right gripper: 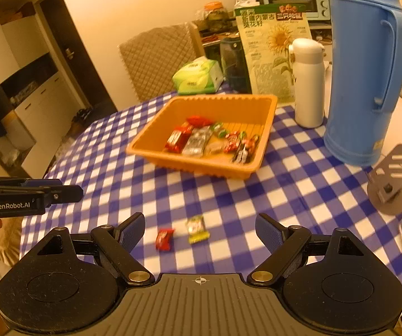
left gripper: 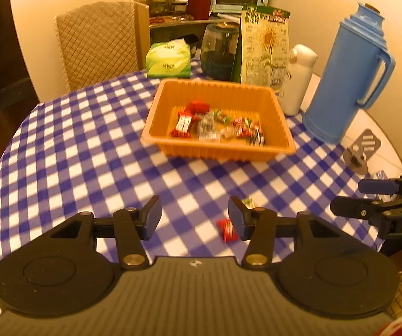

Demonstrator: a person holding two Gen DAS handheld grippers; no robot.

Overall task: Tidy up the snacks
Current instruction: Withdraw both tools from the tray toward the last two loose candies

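**Two loose sweets left short of the orange tray**

Landmark throughout: orange tray [right gripper: 201, 134] on the checked desk [right gripper: 299, 190], already loaded with a row of wrapped snacks, red, silver and green.

Left of the tray, off the desk edge in the right wrist view: left hand-held gripper [right gripper: 72, 190], side-on, fingers parted, nothing between them. In its own camera, left hand-held gripper [left gripper: 195, 218] likewise apart and empty, hanging over the near cloth.

In front of the tray, well apart from it: red wrapped candy [right gripper: 164, 239], and just beside it, to the right, yellow-green wrapped candy [right gripper: 198, 228]. Both flat on the cloth, neither touched by a finger. In the left wrist view, red candy [left gripper: 228, 229] sitting close against the inner side of the right-hand finger, the yellow-green one mostly hidden behind it.

Right hand-held gripper [right gripper: 201, 232]: spread wide, empty, both candies lying in the span between its fingers.

Right of the tray: white flask [right gripper: 308, 84], then blue thermos [right gripper: 366, 78].

Step in hand, by judgement: approach for another pick, collection nearly done. Next move calls for lowering onto one candy only, closing squarely across the wrapper, then carrying up over the tray's near rim before release. Risk: nudging the neighbour, given how close together the two lie.
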